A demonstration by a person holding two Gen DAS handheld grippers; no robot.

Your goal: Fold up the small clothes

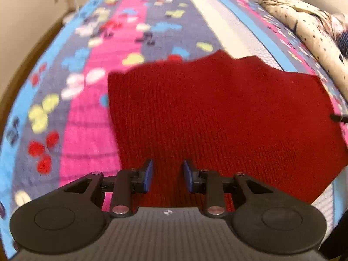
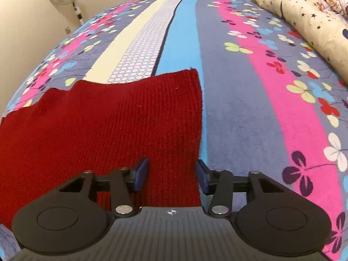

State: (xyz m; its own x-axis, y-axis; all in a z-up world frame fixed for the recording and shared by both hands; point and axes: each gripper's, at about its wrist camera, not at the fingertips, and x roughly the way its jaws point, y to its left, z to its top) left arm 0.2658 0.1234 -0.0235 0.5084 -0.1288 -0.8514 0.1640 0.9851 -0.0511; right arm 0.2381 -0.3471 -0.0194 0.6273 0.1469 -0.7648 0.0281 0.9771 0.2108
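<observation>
Red ribbed knit cloth (image 2: 104, 126), coarse and matt, fleecy soft bedspread (image 2: 239, 100), matt black plastic tongs (image 1: 167, 176), blue pads (image 1: 149, 174), shiny metal pins (image 1: 119, 208)

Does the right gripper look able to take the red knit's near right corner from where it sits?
Probably yes. The right gripper is open, its fingers straddling the red knit at its right edge, with nothing between them and the cloth on the bedspread.

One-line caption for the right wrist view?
Open right gripper straddles the right edge of a red knit garment lying on a floral striped blanket.
</observation>
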